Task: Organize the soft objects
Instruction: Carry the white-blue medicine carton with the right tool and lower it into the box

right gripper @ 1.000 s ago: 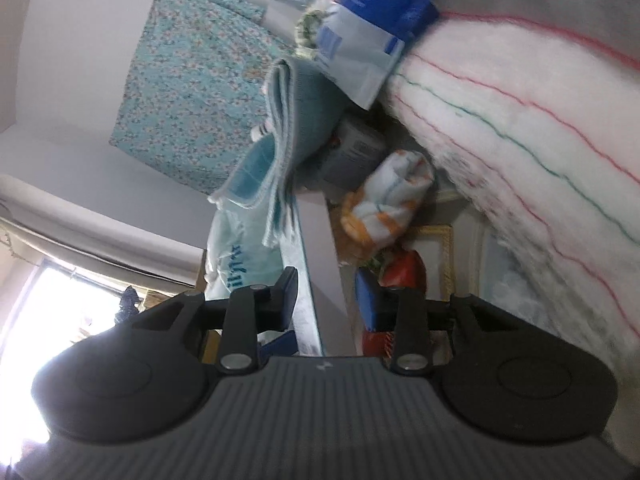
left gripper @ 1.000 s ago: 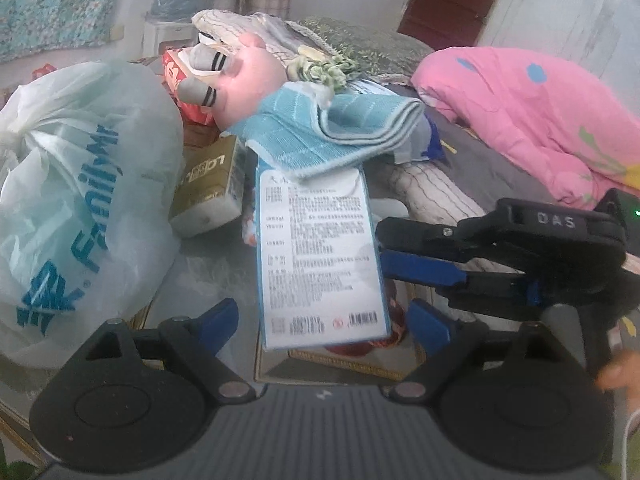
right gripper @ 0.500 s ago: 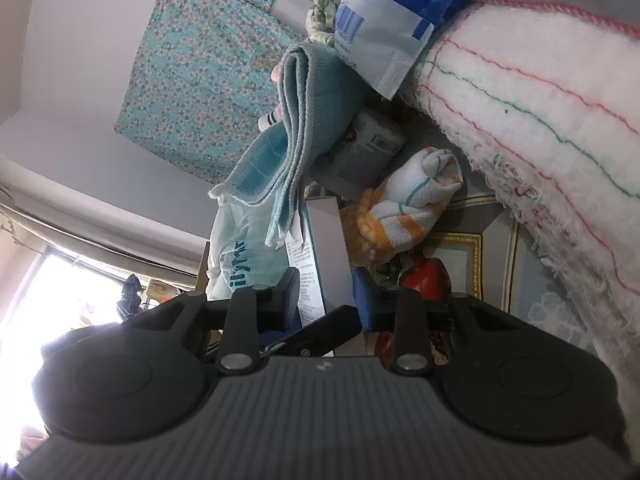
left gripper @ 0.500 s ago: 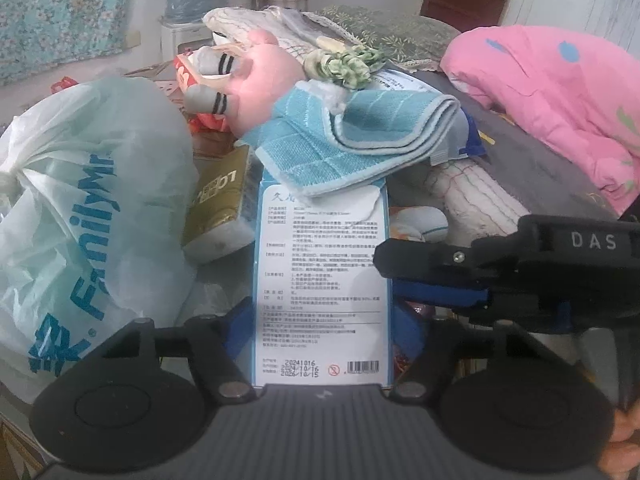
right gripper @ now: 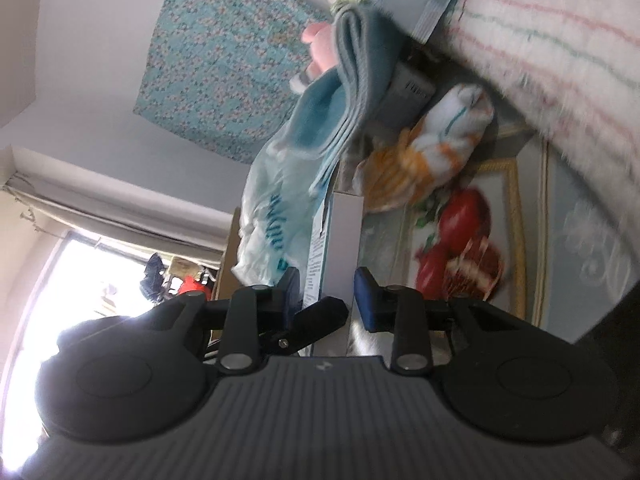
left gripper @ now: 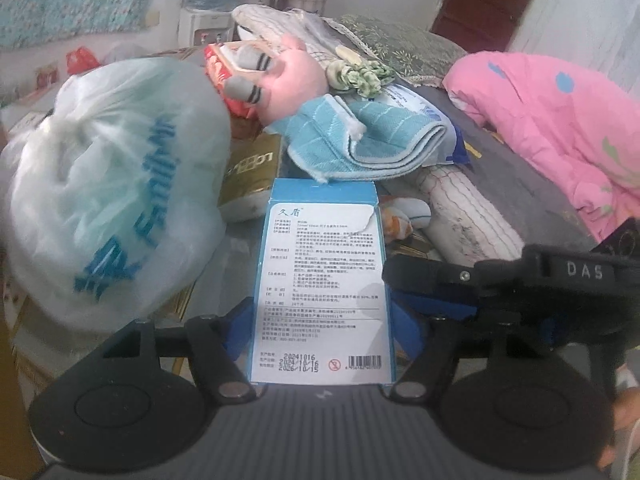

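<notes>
The box point(left gripper: 322, 280) lies lengthwise between the left tool's point(left gripper: 320, 320) blue fingers, long axis pointing straight ahead toward the folded towel point(left gripper: 360, 140). The right tool point(right gripper: 326, 292) straddles its thin side crosswise; neither tool's grip is certain.

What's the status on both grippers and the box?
Left gripper straddles the blue-and-white box, contact unclear. Right gripper brackets the box edge from the side, contact unclear. Folded blue towel overhangs the box's far end.
</notes>
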`<state>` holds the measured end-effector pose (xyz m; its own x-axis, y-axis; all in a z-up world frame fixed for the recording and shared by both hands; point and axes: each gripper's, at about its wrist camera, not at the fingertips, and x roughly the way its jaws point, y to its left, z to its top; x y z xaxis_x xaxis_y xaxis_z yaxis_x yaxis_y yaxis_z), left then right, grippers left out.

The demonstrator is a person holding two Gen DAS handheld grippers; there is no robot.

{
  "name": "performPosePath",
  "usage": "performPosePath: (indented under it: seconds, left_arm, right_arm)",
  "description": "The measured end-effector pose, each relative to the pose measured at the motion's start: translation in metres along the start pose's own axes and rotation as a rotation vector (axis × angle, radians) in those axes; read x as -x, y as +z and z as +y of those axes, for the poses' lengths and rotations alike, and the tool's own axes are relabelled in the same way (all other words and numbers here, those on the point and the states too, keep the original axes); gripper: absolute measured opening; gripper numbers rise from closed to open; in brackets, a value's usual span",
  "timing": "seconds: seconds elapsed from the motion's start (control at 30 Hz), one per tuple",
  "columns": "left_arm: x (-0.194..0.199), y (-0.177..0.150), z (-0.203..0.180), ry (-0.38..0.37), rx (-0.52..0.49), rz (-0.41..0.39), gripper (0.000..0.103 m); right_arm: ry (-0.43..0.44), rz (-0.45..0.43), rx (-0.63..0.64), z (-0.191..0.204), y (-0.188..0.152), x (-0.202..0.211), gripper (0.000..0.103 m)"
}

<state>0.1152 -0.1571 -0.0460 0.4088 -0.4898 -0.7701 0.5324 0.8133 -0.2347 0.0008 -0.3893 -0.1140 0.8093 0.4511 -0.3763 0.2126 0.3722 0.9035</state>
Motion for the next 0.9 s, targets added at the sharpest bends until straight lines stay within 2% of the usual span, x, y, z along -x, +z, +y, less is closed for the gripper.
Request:
performPosePath:
  seconds: [0.17, 0.47, 0.67, 0.9]
  left_arm:
    - [0.028, -0.008, -0.002, 0.018, -0.01, -0.053, 0.072]
    - [0.095, -0.006, 0.007, 0.1, -0.029, -0.198, 0.072]
    - [0.134, -0.001, 0.037, 0.17, 0.017, -0.26, 0.072]
    - [0.167, 0.01, 0.093, 0.257, 0.116, -0.277, 0.072]
  right_arm:
    - [0.044, 0.012, 0.019, 0.017, -0.009, 0.005, 0.03]
    - [0.128, 0.034, 0.165, 0.086, -0.014, -0.005, 0.031]
    - [0.201, 0.11, 0.263, 0.135, -0.01, -0.041, 0.031]
    - [0.235, 0.268, 0.329, 0.191, -0.006, -0.114, 0.031]
